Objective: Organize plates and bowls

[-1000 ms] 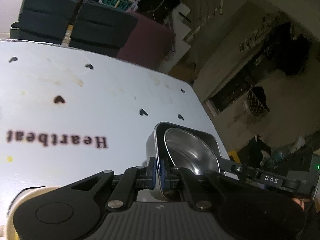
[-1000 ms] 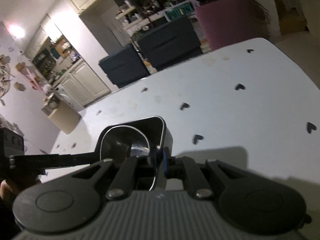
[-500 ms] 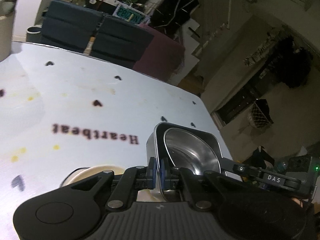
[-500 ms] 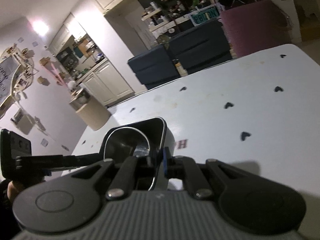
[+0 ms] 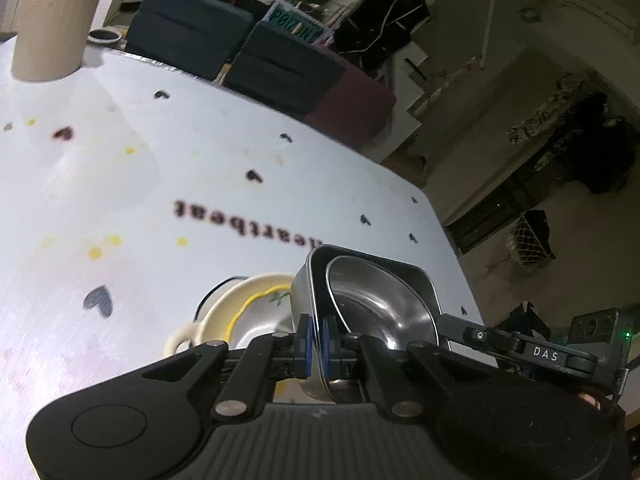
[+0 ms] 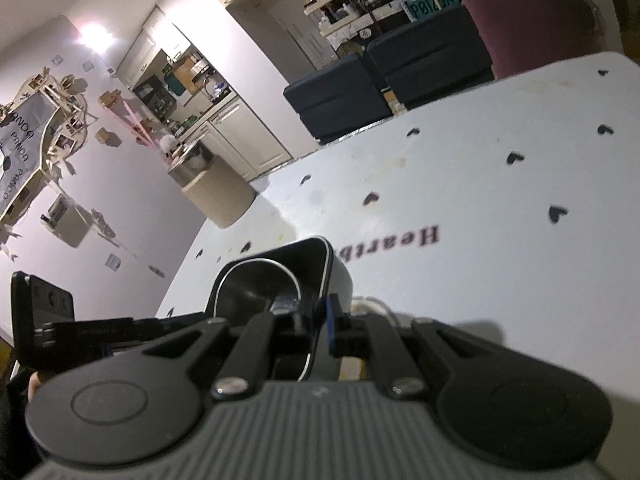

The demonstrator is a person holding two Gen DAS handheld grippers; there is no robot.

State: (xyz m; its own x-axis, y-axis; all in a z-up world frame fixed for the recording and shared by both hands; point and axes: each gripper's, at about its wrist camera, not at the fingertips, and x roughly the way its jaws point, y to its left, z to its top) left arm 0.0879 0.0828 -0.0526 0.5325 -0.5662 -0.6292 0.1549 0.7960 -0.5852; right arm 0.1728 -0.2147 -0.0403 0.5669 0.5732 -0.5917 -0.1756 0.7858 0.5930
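Both grippers pinching the same thing: a square metal container with rounded corners, one on each side wall.

Left gripper (image 5: pixel 316 340): blue pads clamped on the near wall, rim between them. Right gripper (image 6: pixel 318 320): jaws closed on the opposite wall, one pad inside, one outside.

Metal container (image 5: pixel 384 280): brushed steel outside, thin bright rim, walls fairly tall. It reads dark in the right view (image 6: pixel 320 264). Nested inside is a round steel bowl (image 5: pixel 380 304), shiny, tilted toward one wall, reflective inner surface.

Container is held clear above the table, between my two hands.

Directly below and beside it, in the left view: a cream ceramic bowl (image 5: pixel 240 300) with a small loop handle, wavy yellow line and a small green sprig printed inside. It sits on the table, partly hidden behind the container and my fingers.

Table (image 5: pixel 160 184): white cover, small dark hearts, yellow specks, "Heartbeat" printed upside down from here.

Farther back: beige cylindrical tub (image 5: pixel 52 36) at the far table edge. Beyond that, dark blue seats (image 5: pixel 192 32) and a maroon one (image 5: pixel 352 104).
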